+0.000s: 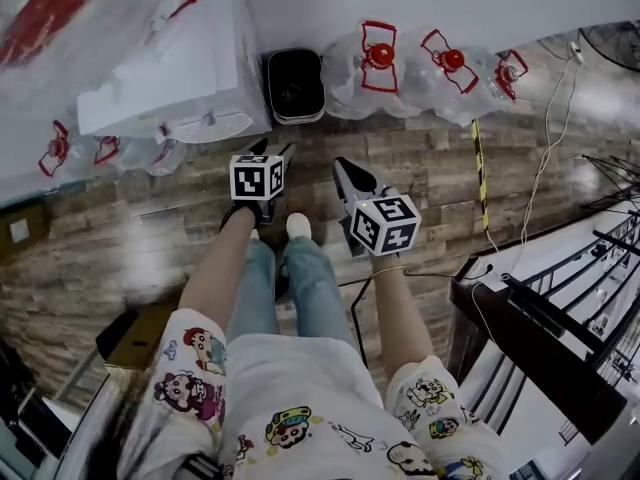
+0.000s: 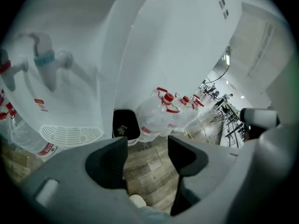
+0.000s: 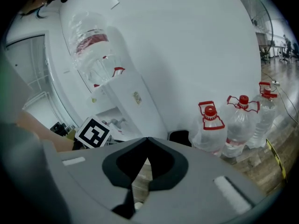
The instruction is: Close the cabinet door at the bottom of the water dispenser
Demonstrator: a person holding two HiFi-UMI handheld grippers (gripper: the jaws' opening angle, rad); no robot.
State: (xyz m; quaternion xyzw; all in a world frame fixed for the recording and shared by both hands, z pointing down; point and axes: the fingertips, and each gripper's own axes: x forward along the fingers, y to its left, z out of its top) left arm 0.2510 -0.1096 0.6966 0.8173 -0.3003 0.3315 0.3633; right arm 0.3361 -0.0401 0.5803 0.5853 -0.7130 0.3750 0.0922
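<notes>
Water dispenser [image 1: 170,58] stands white against the white wall, its grilled drip tray [image 1: 207,126] jutting toward me. The cabinet door belongs low on that front, under the tray. From above the dispenser's own body hides it, and neither hand-held gripper view shows it, so I cannot tell whether it is shut. The left gripper view takes in the taps [image 2: 44,62] above the tray, and the right gripper view the upturned bottle [image 3: 88,36] on top of the dispenser.

My left hand-held gripper [image 1: 272,151] hangs in front of the dispenser, just off its right front corner, jaws apart with only floor showing between them. My right hand-held gripper [image 1: 345,171] is further right of the dispenser, its jaws pressed together at the tips and holding nothing.

A black bin [image 1: 294,83] sits just beside the dispenser on its right, against the wall. Beyond the bin stands a row of clear water jugs [image 1: 400,73] with red caps, and more jugs lie to the dispenser's left. In front of the dispenser the wood-pattern floor [image 1: 430,158] carries a yellow-and-black strip [image 1: 478,173], and my white shoe [image 1: 298,226] shows between the two grippers
</notes>
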